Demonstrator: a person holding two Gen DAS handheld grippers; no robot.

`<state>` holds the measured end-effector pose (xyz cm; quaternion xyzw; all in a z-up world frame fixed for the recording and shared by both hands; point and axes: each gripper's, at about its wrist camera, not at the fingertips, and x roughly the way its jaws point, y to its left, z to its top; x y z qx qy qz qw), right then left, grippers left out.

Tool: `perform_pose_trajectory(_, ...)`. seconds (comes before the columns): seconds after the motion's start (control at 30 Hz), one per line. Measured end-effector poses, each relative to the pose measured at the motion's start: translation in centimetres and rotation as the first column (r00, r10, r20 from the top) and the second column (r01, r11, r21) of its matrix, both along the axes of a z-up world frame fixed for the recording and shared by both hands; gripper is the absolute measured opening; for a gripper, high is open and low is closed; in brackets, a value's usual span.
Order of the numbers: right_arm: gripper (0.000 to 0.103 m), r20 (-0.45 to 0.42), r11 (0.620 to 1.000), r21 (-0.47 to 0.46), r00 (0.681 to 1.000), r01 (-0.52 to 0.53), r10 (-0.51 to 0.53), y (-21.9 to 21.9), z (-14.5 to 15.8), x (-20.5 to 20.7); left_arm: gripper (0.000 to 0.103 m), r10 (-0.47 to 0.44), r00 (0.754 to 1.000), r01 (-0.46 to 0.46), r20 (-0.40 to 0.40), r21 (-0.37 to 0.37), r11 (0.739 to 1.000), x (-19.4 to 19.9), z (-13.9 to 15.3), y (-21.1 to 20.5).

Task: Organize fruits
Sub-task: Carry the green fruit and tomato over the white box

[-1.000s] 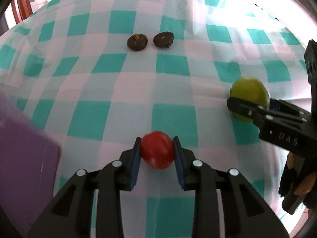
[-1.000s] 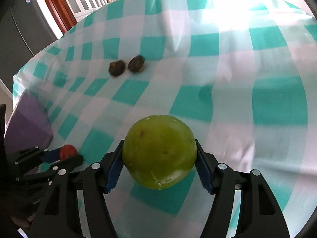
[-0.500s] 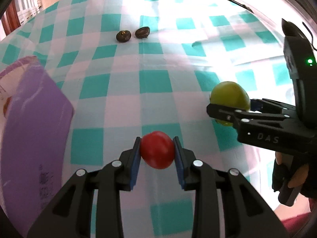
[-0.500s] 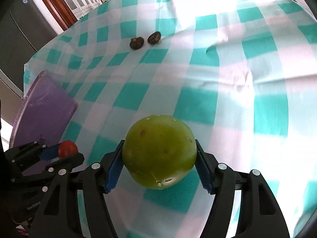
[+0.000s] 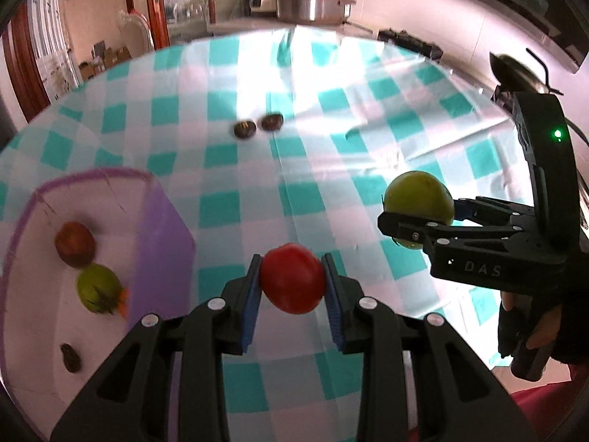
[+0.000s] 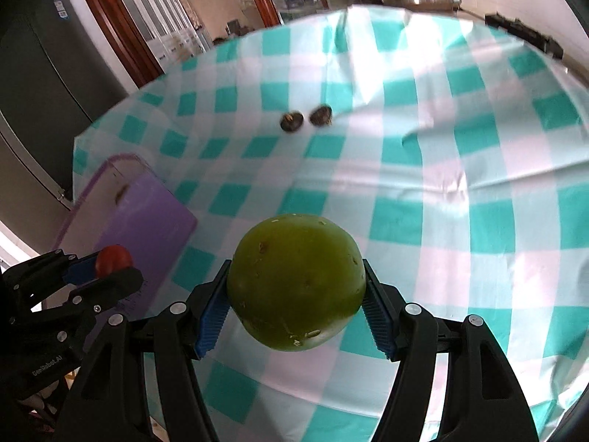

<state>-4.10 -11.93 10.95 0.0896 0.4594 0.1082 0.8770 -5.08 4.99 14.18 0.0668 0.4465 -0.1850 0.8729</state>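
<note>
My left gripper (image 5: 292,280) is shut on a red tomato (image 5: 292,278) and holds it above the checked cloth, just right of a purple bin (image 5: 162,235). The bin holds a red fruit (image 5: 74,244), a green fruit (image 5: 97,287) and a small dark fruit (image 5: 71,357). My right gripper (image 6: 296,287) is shut on a large green fruit (image 6: 296,281), held above the cloth; it also shows at the right of the left wrist view (image 5: 418,211). Two dark brown fruits (image 5: 244,129) (image 5: 271,121) lie side by side on the cloth further off, also in the right wrist view (image 6: 292,120) (image 6: 321,115).
A teal-and-white checked cloth (image 5: 331,140) covers the table. A metal cooker (image 5: 313,2) stands behind the table's far edge. A dark fridge (image 6: 48,73) and wooden doors stand to the left. The purple bin (image 6: 147,217) sits at the table's left edge.
Both grippers have risen and pulled back with their fruit. The view now takes in the bin's inside and the room behind the table. The dark fruits have not moved.
</note>
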Motion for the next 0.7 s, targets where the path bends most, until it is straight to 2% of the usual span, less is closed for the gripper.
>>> perform_pose_trajectory(0.2, 0.064, 0.057, 1.000, 0.006, 0.998, -0.027, 0.027, 2.5, 2.9, 0.3, 0.032, 0.039, 0.996, -0.039, 0.074, -0.010, 0.999, -0.1, 2.9, 3.2)
perform_pose_trajectory(0.4, 0.064, 0.119, 0.995, 0.009, 0.988, -0.098, 0.097, 6.9, 5.4, 1.3, 0.032, 0.153, 0.979, -0.151, 0.136, -0.024, 0.988, 0.1, 5.3, 8.9)
perform_pose_trajectory(0.7, 0.064, 0.154, 0.965, -0.004, 0.954, -0.262, 0.259, 15.6, 7.1, 1.6, 0.032, 0.286, 0.948, -0.289, 0.142, -0.002, 0.957, -0.4, 5.4, 16.6)
